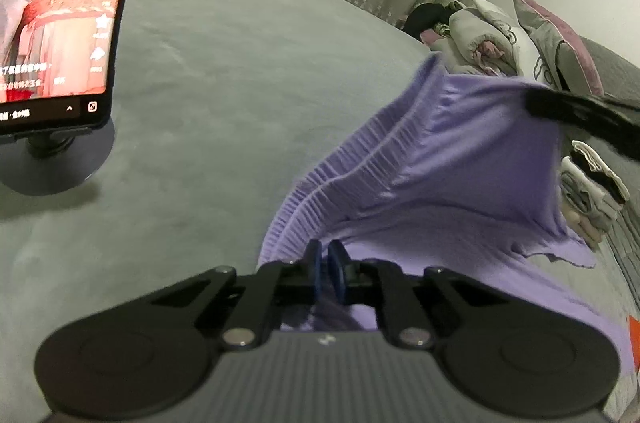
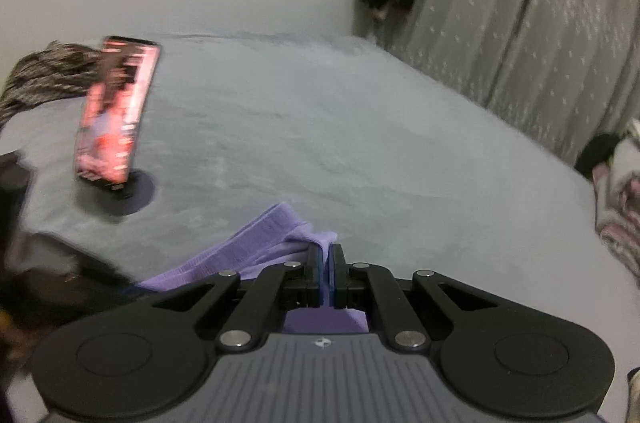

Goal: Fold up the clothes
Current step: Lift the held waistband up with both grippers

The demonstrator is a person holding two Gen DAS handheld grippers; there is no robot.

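Both grippers, left and right, have fingers pinched onto the purple garment (stretched between them) above the grey bed; the phone stand is well apart.

The phone on its stand is cut off by the top and left edges of the left wrist view, and in the right wrist view it is smeared by blur. The purple garment runs under the left gripper, so its near part is hidden. The right gripper appears only as a dark blurred shape cut by the right edge. A dark shape at lower left of the right wrist view is too blurred to identify.
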